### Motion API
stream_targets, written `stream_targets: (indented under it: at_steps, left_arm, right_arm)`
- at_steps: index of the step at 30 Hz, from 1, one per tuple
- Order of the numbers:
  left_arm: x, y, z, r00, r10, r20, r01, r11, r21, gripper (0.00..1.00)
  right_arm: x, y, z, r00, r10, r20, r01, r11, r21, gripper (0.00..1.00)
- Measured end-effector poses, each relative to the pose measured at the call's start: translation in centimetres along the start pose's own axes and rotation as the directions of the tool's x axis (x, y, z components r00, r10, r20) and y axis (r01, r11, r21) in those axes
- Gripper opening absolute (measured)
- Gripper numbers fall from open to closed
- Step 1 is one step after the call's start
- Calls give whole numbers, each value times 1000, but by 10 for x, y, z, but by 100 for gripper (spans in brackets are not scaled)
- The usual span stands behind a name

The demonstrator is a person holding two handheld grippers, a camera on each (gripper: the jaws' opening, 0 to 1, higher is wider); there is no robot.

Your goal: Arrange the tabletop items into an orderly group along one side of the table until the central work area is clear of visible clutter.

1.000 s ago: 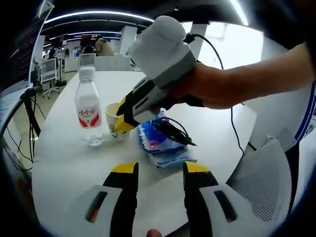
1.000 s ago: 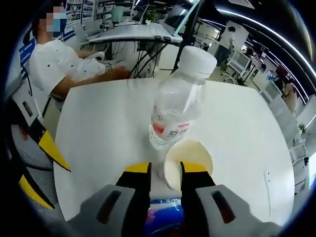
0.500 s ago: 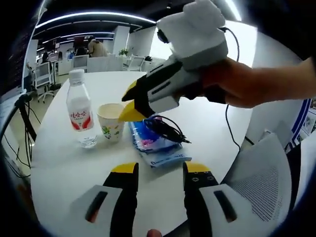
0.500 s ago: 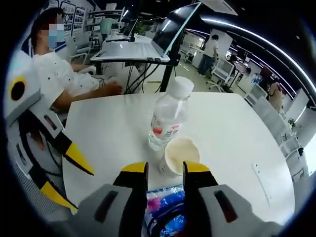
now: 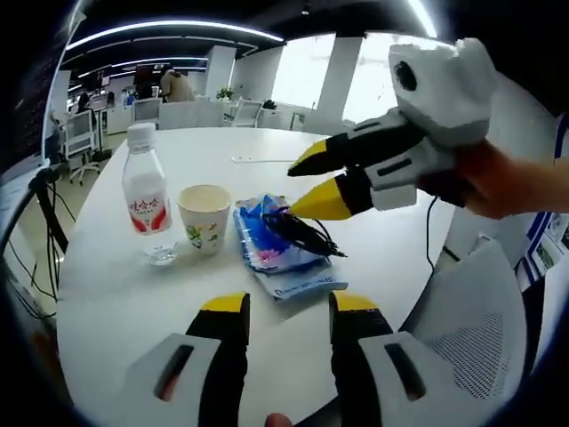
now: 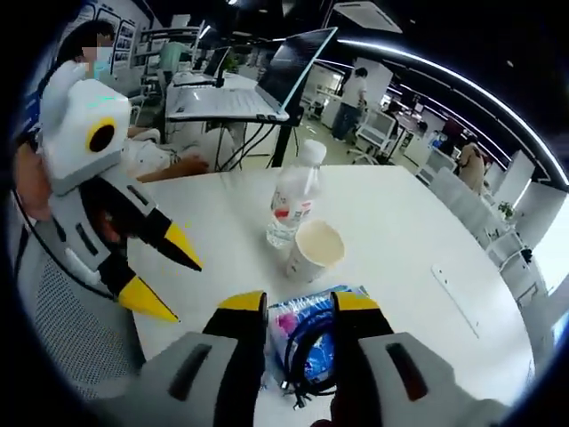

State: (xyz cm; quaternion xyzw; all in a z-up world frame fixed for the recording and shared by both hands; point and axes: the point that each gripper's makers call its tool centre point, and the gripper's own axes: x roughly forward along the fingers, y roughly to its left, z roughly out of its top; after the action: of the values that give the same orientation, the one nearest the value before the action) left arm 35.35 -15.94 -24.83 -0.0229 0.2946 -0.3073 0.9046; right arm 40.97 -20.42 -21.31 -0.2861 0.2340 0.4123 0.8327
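The reference landmark is the paper cup [image 5: 204, 216], a cream cup with a small green print, standing upright on the round white table [image 5: 116, 294].

In the left gripper view, the clear plastic water bottle [image 5: 148, 203] with white cap and red label stands upright just beside the cup, on its left. On the cup's other side lies the flat blue plastic packet [image 5: 283, 256], close to the cup's base; whether they touch cannot be told. A coiled black cable [image 5: 300, 233] rests on top of the packet. A thin white strip [image 5: 260, 159] lies on the table well beyond the cup.

The left gripper [image 5: 286, 307] is positioned on the near side of the cup, above bare table. Its yellow-tipped black jaws stand parallel with a clear gap between them and nothing in that gap.

The right gripper [image 5: 304, 187] hangs in the air above the packet, to the right of the cup. Its yellow tips are spread wide apart and grip nothing. A hand [image 5: 511, 182] holds its white body.

In the right gripper view, the cup [image 6: 313, 250] stands between the bottle [image 6: 291, 207] and the packet [image 6: 307, 334]. The right gripper [image 6: 298, 307] has its jaws apart over the packet and cable [image 6: 308, 356]. The left gripper [image 6: 164, 271] appears well to the cup's left, with its tips spread.
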Motion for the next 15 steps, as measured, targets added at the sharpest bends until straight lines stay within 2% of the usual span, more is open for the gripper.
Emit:
stream_targets:
  at_steps: [7, 11, 15]
  left_arm:
    - [-3, 8, 0, 999, 40, -5, -40, 999, -13, 35]
    - [-11, 11, 4, 997, 75, 2, -75, 997, -22, 35]
    - [-17, 13, 1, 993, 118, -2, -118, 993, -13, 36]
  right_arm:
    - [-32, 11, -29, 1000, -26, -7, 26, 999, 44, 27]
    - [-50, 14, -60, 999, -33, -36, 36, 997, 67, 27]
    - [-64, 13, -90, 998, -35, -59, 41, 994, 101, 28]
